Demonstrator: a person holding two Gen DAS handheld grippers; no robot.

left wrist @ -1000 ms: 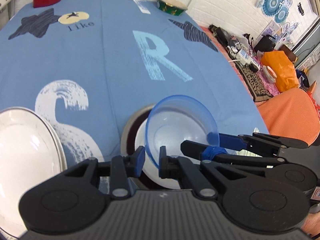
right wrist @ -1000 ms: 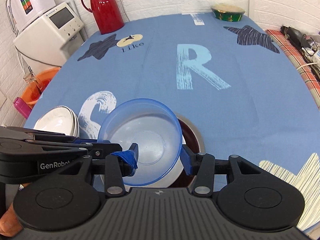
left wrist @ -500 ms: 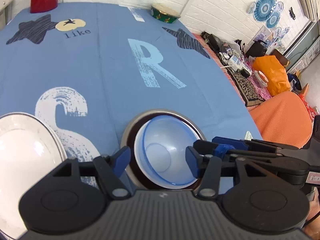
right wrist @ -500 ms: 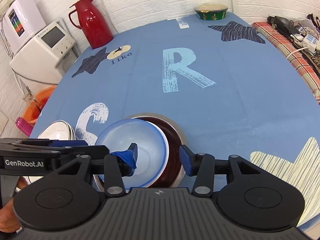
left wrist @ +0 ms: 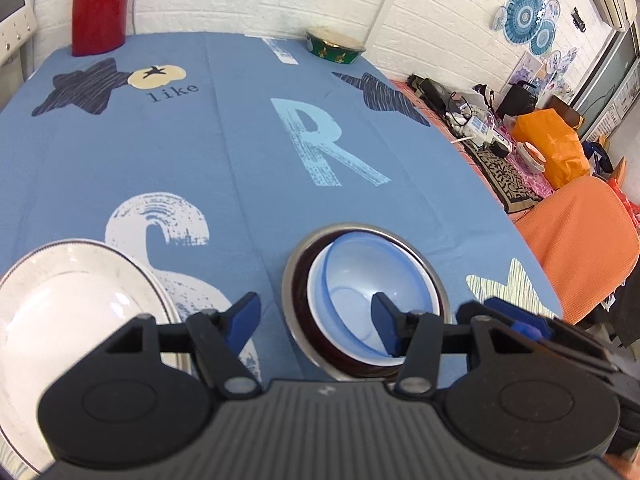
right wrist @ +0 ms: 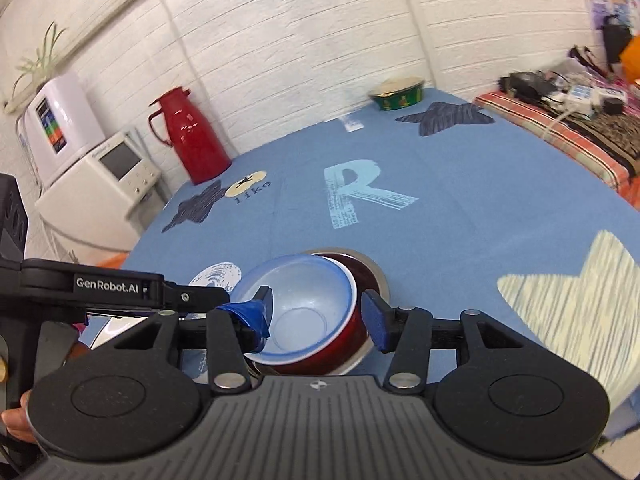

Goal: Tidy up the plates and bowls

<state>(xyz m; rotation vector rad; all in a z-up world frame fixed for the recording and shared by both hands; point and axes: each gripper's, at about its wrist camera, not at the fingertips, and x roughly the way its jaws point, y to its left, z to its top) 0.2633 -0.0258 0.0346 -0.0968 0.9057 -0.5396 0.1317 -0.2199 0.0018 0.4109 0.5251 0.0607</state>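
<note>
A clear blue bowl (left wrist: 360,280) (right wrist: 304,304) rests nested in a dark red bowl (right wrist: 344,332), which sits inside a steel bowl (left wrist: 362,229) (right wrist: 372,270) on the blue tablecloth. My left gripper (left wrist: 316,320) is open above the near left of the stack, nothing between its fingers. My right gripper (right wrist: 318,316) is open too, its fingers standing either side of the stack's near rim. A stack of white plates (left wrist: 60,304) lies to the left. The right gripper's blue-tipped finger (left wrist: 516,320) shows at the right of the left wrist view.
A red thermos (left wrist: 100,4) (right wrist: 188,136) and a green patterned bowl (left wrist: 335,46) (right wrist: 398,94) stand at the table's far edge. White appliances (right wrist: 96,176) sit left of the table, an orange cushion (left wrist: 580,232) and clutter to the right.
The left gripper let go of the blue bowl, which dropped into the red bowl. Both grippers have pulled back and up, and the right wrist view has tilted upward.
</note>
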